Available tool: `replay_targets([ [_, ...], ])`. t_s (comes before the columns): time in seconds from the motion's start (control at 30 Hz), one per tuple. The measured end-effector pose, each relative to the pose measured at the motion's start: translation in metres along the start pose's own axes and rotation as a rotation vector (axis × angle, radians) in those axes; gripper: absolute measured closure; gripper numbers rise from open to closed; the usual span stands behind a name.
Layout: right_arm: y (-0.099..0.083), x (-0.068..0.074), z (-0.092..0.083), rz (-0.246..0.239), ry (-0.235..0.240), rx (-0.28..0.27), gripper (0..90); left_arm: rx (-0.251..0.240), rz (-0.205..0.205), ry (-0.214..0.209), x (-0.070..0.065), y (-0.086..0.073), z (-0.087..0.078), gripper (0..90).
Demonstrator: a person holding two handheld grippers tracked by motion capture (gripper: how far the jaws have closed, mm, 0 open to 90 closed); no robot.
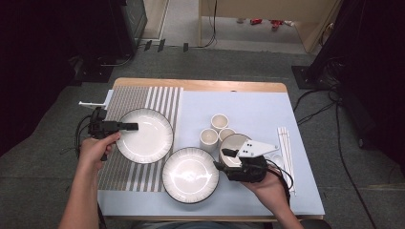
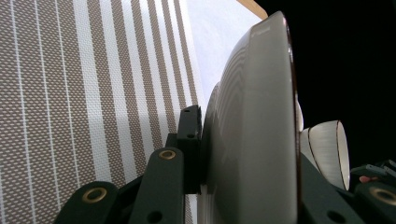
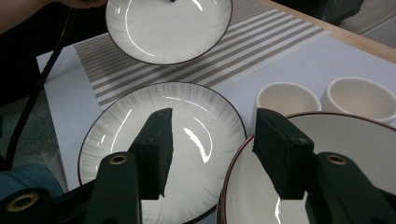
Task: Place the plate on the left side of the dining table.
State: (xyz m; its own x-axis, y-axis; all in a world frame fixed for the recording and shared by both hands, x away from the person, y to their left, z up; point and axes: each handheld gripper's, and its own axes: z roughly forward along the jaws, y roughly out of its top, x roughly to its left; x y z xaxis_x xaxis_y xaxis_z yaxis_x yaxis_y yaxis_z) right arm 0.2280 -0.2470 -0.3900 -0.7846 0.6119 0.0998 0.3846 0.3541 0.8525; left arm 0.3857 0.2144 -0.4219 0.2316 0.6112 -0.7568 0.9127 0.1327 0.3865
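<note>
High view: the left gripper (image 1: 128, 126) clamps the rim of one white plate (image 1: 145, 136) over the striped mat (image 1: 125, 143); a second plate (image 1: 190, 174) lies beside the right gripper (image 1: 223, 160), whose body half hides a bowl (image 1: 235, 143). Three cups (image 1: 209, 138) stand beyond.

Left gripper view: the held plate (image 2: 252, 140) stands edge-on, cut off below.

Right gripper view: the jaws stand apart, one over the bowl (image 3: 345, 163), gripping nothing.

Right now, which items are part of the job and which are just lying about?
In use:
- left gripper, clamped on the plate on the striped placemat
- right gripper, jaws open at the bowl

Idle:
- front plate
- three cups
- chopsticks
</note>
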Motion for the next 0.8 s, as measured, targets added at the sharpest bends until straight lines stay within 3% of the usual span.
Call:
replay_targets([
  [0.53,0.000,-0.002,-0.001,0.000,-0.006,0.002,47.5,-0.019,0.007,0.041,0.007,0.005,-0.003,75.3],
  [0.8,0.000,-0.002,-0.001,0.001,-0.009,0.003,47.5,-0.030,0.003,0.085,0.013,0.005,-0.005,75.3],
])
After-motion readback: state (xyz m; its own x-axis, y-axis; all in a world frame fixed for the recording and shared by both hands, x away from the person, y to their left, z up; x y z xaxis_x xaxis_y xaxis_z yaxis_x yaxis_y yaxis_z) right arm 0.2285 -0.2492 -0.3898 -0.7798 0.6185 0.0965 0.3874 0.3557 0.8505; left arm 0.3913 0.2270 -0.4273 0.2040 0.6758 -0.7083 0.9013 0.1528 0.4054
